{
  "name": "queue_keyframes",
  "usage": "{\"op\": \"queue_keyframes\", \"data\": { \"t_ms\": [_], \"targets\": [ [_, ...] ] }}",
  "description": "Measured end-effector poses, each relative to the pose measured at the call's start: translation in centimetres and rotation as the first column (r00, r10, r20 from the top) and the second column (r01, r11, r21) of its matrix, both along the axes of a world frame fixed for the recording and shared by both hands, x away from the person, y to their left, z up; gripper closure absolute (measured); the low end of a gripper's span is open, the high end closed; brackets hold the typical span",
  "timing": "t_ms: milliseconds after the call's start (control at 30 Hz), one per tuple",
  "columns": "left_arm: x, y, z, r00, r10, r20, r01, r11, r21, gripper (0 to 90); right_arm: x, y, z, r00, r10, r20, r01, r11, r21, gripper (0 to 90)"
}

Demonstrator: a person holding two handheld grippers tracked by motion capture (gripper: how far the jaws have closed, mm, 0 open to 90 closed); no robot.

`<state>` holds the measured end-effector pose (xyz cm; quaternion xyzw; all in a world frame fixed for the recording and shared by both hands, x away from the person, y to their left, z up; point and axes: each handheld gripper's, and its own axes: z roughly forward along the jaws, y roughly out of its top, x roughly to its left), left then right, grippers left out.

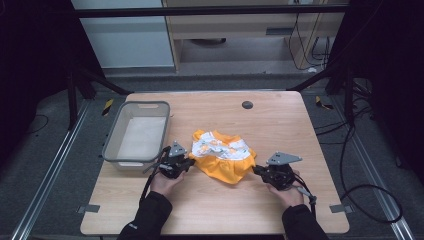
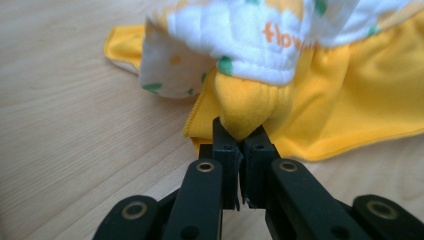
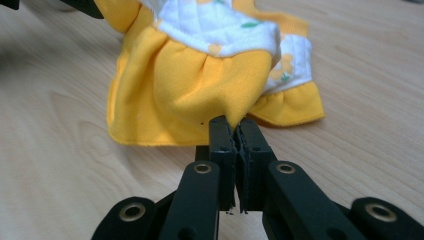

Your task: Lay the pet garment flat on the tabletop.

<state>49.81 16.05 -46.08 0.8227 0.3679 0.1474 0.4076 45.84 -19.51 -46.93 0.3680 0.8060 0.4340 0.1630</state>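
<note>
We've got both hand-held grippers, L [image 1: 191, 162] & R [image 1: 255, 170], pinched tight on the yellow dress [image 1: 223, 156]; it's on the counter [image 1: 280, 125], grey bin [image 1: 136, 134] empty, lift & move still to do.

1. A small yellow garment [image 1: 223, 157] with a white quilted top panel is lying crumpled on the table, near the front middle.
2. The panel is printed with green and orange spots and orange lettering.
3. Its gathered yellow skirt is being pulled up into a pinched fold at the left edge [image 2: 243, 112] and at the right edge [image 3: 235, 107].
</note>
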Motion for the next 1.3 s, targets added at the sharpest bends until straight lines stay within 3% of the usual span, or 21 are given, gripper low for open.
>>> {"op": "queue_keyframes", "data": {
  "t_ms": [133, 200, 300, 400, 500, 533, 567, 633, 667, 700, 767, 800, 900, 967, 1067, 1133, 1200, 1233, 1267, 1300],
  "targets": [
    [-2.1, 0.7, 2.4, 0.9983, -0.052, -0.024, 0.052, 0.9981, -0.033, 86.4, -1.5, -0.7, 1.6, 0.9985, 0.055, -0.003, -0.055, 0.9982, 0.026, 87.1],
    [-2.9, 0.8, 2.9, 0.9975, -0.066, -0.024, 0.065, 0.9975, -0.026, 86.2, -2.4, -1.1, 2.6, 0.9973, 0.073, 0.006, -0.073, 0.9961, 0.049, 87.2],
    [-4.9, 1.3, 3.3, 0.9936, -0.086, -0.074, 0.086, 0.9963, -0.006, 85.8, -3.4, -1.6, 3.5, 0.9963, 0.086, -0.008, -0.085, 0.9934, 0.077, 87.1],
    [-6.0, 1.6, 2.4, 0.9872, -0.076, -0.140, 0.075, 0.9971, -0.009, 84.6, -4.1, -1.7, 3.2, 0.9934, 0.095, -0.064, -0.091, 0.9936, 0.067, 87.1],
    [-6.5, 1.7, 0.5, 0.9860, -0.045, -0.160, 0.051, 0.9980, 0.037, 80.1, -4.2, -1.2, 1.9, 0.9873, 0.090, -0.131, -0.089, 0.9960, 0.009, 86.7],
    [-6.5, 1.7, -0.2, 0.9848, -0.045, -0.168, 0.052, 0.9980, 0.035, 78.5, -4.1, -1.1, 1.4, 0.9867, 0.074, -0.145, -0.079, 0.9966, -0.026, 86.4],
    [-6.6, 1.7, -0.8, 0.9808, -0.043, -0.190, 0.051, 0.9981, 0.035, 77.6, -4.0, -0.9, 0.9, 0.9866, 0.060, -0.152, -0.070, 0.9958, -0.059, 86.0],
    [-6.8, 1.7, -1.3, 0.9804, -0.042, -0.192, 0.053, 0.9973, 0.051, 73.4, -3.7, -0.7, 0.0, 0.9862, 0.047, -0.159, -0.061, 0.9944, -0.087, 83.3],
    [-6.9, 1.8, -1.2, 0.9812, -0.049, -0.187, 0.058, 0.9971, 0.048, 73.0, -3.6, -0.6, -0.3, 0.9865, 0.045, -0.157, -0.061, 0.9936, -0.095, 81.2],
    [-7.3, 2.0, -0.8, 0.9862, -0.043, -0.160, 0.049, 0.9981, 0.036, 72.0, -3.6, -0.6, -0.4, 0.9869, 0.040, -0.156, -0.057, 0.9931, -0.102, 79.2],
    [-7.7, 2.5, 0.0, 0.9926, -0.033, -0.117, 0.036, 0.9990, 0.025, 65.6, -3.9, -0.8, -0.1, 0.9916, 0.042, -0.122, -0.052, 0.9950, -0.085, 75.9],
    [-8.0, 2.9, 0.6, 0.9966, -0.020, -0.080, 0.021, 0.9997, 0.014, 62.4, -4.0, -1.0, 0.2, 0.9940, 0.041, -0.101, -0.049, 0.9962, -0.073, 74.9],
    [-8.3, 3.9, 1.9, 0.9998, 0.008, -0.018, -0.009, 0.9998, -0.017, 54.2, -4.2, -1.7, 1.3, 0.9988, 0.027, -0.040, -0.028, 0.9996, -0.007, 71.4],
    [-7.9, 4.4, 3.0, 0.9991, 0.030, 0.029, -0.029, 0.9989, -0.038, 52.2, -4.1, -2.0, 2.1, 0.9999, 0.010, 0.001, -0.010, 0.9997, 0.023, 68.7],
    [-6.7, 4.4, 4.0, 0.9961, 0.059, 0.066, -0.056, 0.9976, -0.041, 52.0, -3.2, -1.9, 3.1, 0.9990, -0.012, 0.042, 0.010, 0.9983, 0.058, 66.1],
    [-5.4, 3.8, 4.4, 0.9944, 0.071, 0.078, -0.068, 0.9967, -0.045, 51.3, -2.4, -1.7, 3.3, 0.9983, -0.026, 0.053, 0.023, 0.9981, 0.057, 64.0],
    [-3.8, 3.0, 4.6, 0.9900, 0.096, 0.104, -0.094, 0.9953, -0.027, 49.1, -1.2, -1.2, 3.4, 0.9965, -0.054, 0.064, 0.050, 0.9973, 0.054, 61.7],
    [-3.8, 3.0, 4.6, 0.9900, 0.096, 0.104, -0.094, 0.9953, -0.027, 47.7, -1.2, -1.2, 3.4, 0.9965, -0.054, 0.064, 0.050, 0.9973, 0.054, 61.7],
    [-2.3, 2.0, 4.6, 0.9857, 0.109, 0.128, -0.110, 0.9939, -0.001, 47.0, 0.3, -0.7, 3.1, 0.9955, -0.077, 0.054, 0.074, 0.9960, 0.049, 60.0],
    [-1.4, 1.4, 4.5, 0.9832, 0.119, 0.139, -0.123, 0.9921, 0.025, 46.3, 0.7, -0.5, 3.0, 0.9948, -0.087, 0.053, 0.085, 0.9955, 0.043, 59.5]
  ]
}}
